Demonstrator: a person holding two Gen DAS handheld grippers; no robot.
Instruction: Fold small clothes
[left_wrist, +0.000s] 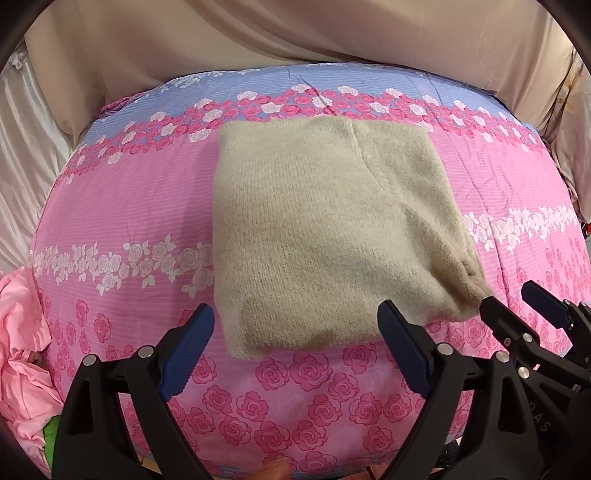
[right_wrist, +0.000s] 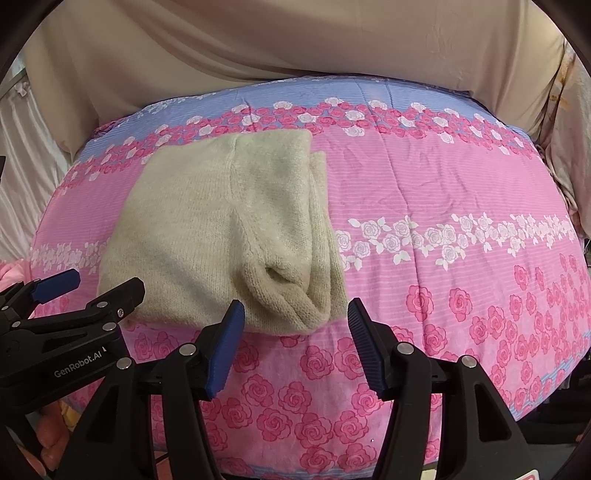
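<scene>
The left gripper (left_wrist: 295, 328) stands at the bottom of its own view with its blue-padded jaws spread wide and nothing between them; the near edge of the folded cream knit sweater (left_wrist: 325, 229) lies just beyond the fingertips. The right gripper (right_wrist: 295, 321) is likewise spread and empty at the bottom of its view, its left pad at the sweater's bulky lower right corner, though contact is hard to judge. The sweater sits mid-frame on a pink rose-print bedspread (left_wrist: 140, 206). Each gripper's body is cut off by the lower frame edge. A crumpled pink garment (left_wrist: 22, 343) at the lower left is cropped, with a scrap of something green below it, too little to identify. White lettering on the left gripper, seen in the right view, reads "GenRobot.AI". A beige cloth (right_wrist: 295, 40) fills the top.
</scene>
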